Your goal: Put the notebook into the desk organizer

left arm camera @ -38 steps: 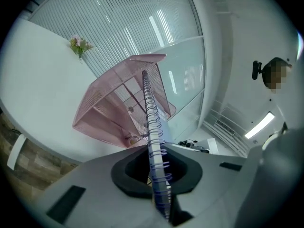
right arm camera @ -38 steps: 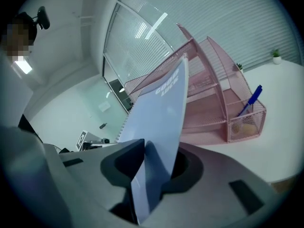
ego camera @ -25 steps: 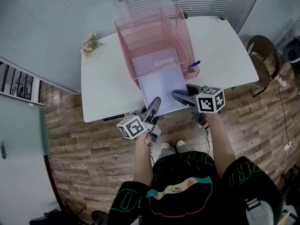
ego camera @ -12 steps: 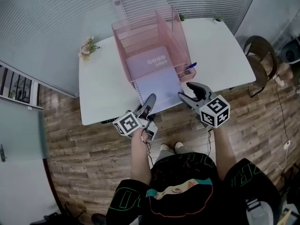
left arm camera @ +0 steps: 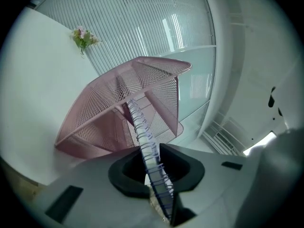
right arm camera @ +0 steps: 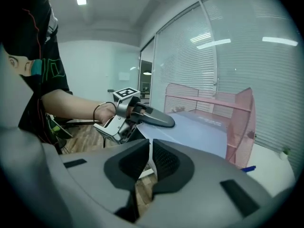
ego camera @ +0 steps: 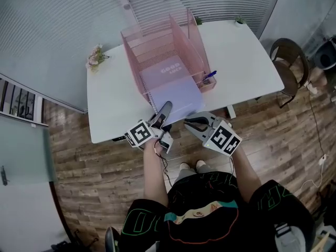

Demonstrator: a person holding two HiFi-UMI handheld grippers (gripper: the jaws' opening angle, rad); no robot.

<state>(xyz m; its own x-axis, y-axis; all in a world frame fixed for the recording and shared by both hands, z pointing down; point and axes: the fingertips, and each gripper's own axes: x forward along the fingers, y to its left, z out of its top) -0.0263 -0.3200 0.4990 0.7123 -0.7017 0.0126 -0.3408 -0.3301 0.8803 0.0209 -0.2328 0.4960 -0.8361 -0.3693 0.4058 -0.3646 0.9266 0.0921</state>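
The pink mesh desk organizer (ego camera: 157,41) stands on the white table (ego camera: 241,51). A lavender spiral notebook (ego camera: 173,88) lies with its far half inside the organizer and its near end at the table's front edge. My left gripper (ego camera: 166,108) holds the near left corner. In the left gripper view its jaws (left arm camera: 152,158) are opening with the spiral binding (left arm camera: 142,132) still pinched between them, in front of the organizer (left arm camera: 109,113). My right gripper (ego camera: 188,123) hangs just off the front edge. Its jaws (right arm camera: 149,146) are closing to a thin slit on nothing, facing the notebook (right arm camera: 199,132).
A blue pen (ego camera: 210,75) lies beside the organizer's right front corner. A small flower bunch (ego camera: 96,55) sits at the table's far left. A dark chair (ego camera: 290,62) stands to the right on the wooden floor. Window blinds run behind the table.
My right gripper has gone from wide open to almost shut and drawn back off the notebook's near right corner. The left gripper has stayed on the notebook's spiral edge.
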